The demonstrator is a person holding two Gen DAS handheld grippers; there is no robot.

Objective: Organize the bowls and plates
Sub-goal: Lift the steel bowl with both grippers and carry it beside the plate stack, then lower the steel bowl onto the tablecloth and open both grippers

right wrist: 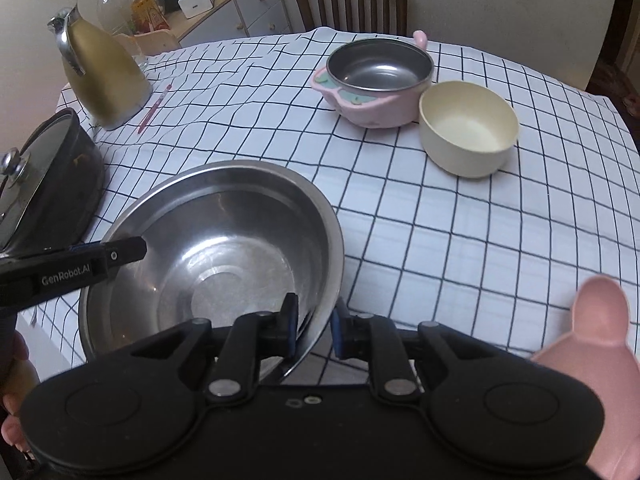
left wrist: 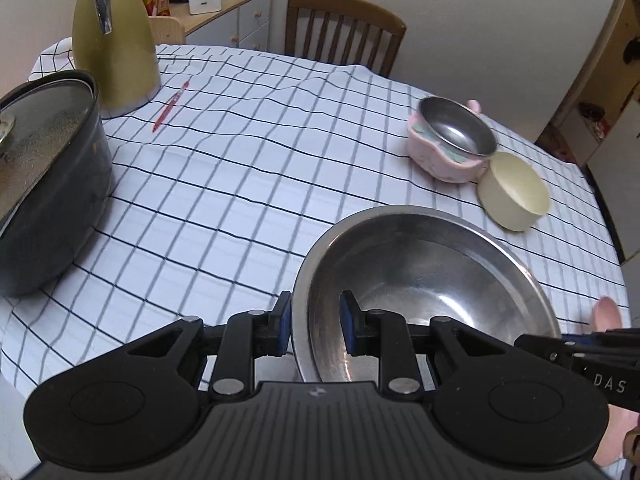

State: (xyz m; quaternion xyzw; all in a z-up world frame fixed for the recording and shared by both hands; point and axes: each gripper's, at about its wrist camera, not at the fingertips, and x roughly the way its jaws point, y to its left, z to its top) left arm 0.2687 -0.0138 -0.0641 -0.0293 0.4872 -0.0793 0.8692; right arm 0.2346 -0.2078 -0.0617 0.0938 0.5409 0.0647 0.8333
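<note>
A large steel bowl (left wrist: 432, 280) (right wrist: 224, 240) sits at the near edge of the checked tablecloth. My left gripper (left wrist: 316, 322) has its jaws on either side of the bowl's left rim, closed on it. My right gripper (right wrist: 314, 330) is closed on the bowl's right rim the same way. A smaller steel bowl in a pink holder (left wrist: 452, 136) (right wrist: 376, 76) stands farther back. A cream bowl (left wrist: 516, 190) (right wrist: 468, 126) sits beside it, touching or nearly so.
A dark lidded pot (left wrist: 48, 184) (right wrist: 44, 180) stands at the left. A gold thermos jug (left wrist: 116, 36) (right wrist: 102, 76) and a red pen (left wrist: 170, 106) lie behind it. A pink object (right wrist: 592, 344) is at the near right. A wooden chair (left wrist: 344, 28) is behind the table.
</note>
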